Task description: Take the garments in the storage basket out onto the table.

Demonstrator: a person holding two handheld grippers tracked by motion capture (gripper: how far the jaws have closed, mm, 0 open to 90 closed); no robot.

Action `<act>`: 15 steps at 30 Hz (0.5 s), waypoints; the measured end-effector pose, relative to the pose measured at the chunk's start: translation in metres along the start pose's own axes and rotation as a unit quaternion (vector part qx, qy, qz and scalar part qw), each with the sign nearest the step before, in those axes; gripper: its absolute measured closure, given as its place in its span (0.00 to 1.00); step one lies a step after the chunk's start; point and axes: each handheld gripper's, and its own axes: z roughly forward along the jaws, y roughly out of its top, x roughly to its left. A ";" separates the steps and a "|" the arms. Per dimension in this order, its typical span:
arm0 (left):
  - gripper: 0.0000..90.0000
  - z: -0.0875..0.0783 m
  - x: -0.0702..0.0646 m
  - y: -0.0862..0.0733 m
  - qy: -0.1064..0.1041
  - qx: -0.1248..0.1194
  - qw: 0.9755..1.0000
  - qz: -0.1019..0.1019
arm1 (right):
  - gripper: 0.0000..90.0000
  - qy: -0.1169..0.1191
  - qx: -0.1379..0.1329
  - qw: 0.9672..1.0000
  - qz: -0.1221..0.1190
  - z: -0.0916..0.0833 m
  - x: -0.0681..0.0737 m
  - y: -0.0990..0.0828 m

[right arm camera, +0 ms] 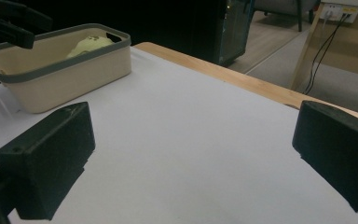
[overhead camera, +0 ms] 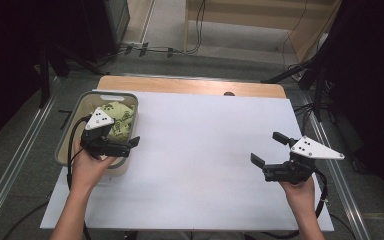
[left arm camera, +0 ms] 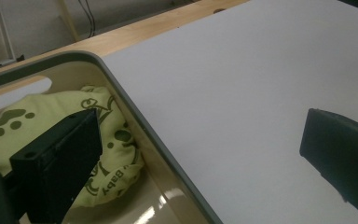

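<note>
Green cloth point(left arm camera: 51, 116) lies in basket point(left arm camera: 135, 116) under spread left claw point(left arm camera: 200, 149).

The one readable text is the word "Baby", printed in dark green on the pale green cloth point(left arm camera: 107, 154) lying in the beige basket point(left arm camera: 135, 109). In the left gripper view it stands at about 7 o'clock, running upside down and slanted, just beside the lower fold. Around it the cloth carries paw prints and curled outlines, not letters.

A lab-like recording room: black curtains point(overhead camera: 10, 60), floor cables point(overhead camera: 150, 50), white-covered table point(overhead camera: 205, 150).
</note>
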 end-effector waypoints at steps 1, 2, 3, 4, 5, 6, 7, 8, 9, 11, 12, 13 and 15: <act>0.00 0.000 0.004 0.002 0.005 0.003 1.000 -0.001 | 0.00 0.000 -0.001 1.000 0.001 0.000 0.000 0.000; 0.00 0.000 0.004 0.002 0.005 0.003 1.000 -0.001 | 0.00 0.000 -0.001 1.000 0.001 0.000 0.000 0.000; 0.00 0.000 0.008 0.003 0.011 0.006 1.000 -0.004 | 0.00 0.000 0.000 1.000 0.002 -0.001 0.000 0.000; 0.00 0.000 0.008 0.003 0.011 0.006 1.000 -0.004 | 0.00 0.000 0.000 1.000 0.002 -0.001 0.000 0.000; 0.00 0.001 0.010 0.004 0.012 0.008 1.000 -0.006 | 0.00 -0.001 -0.001 1.000 0.000 -0.001 -0.001 0.000; 0.00 0.001 0.011 0.004 0.013 0.008 1.000 -0.006 | 0.00 -0.001 -0.001 1.000 0.000 -0.001 -0.001 0.000; 0.00 0.001 0.013 0.005 0.018 0.012 1.000 -0.008 | 0.00 0.000 -0.003 1.000 -0.001 0.000 -0.001 0.000; 0.00 0.001 0.013 0.005 0.018 0.012 1.000 -0.008 | 0.00 0.000 -0.003 1.000 -0.001 0.000 -0.001 0.000; 0.00 0.003 0.016 0.006 0.022 0.017 1.000 -0.008 | 0.00 0.000 -0.002 1.000 -0.001 -0.001 -0.001 0.000; 0.00 0.004 0.019 0.007 0.025 0.021 0.999 -0.011 | 0.00 0.001 -0.002 1.000 -0.001 -0.001 -0.001 0.000; 0.00 0.004 0.019 0.007 0.025 0.021 0.999 -0.011 | 0.00 0.001 -0.002 1.000 -0.001 -0.001 -0.001 0.000; 0.00 0.006 0.022 0.009 0.029 0.026 0.999 -0.014 | 0.00 0.001 -0.002 1.000 -0.001 -0.001 -0.001 0.000; 0.00 0.008 0.025 0.010 0.032 0.029 0.999 -0.017 | 0.00 0.000 -0.001 1.000 0.000 0.000 -0.001 0.000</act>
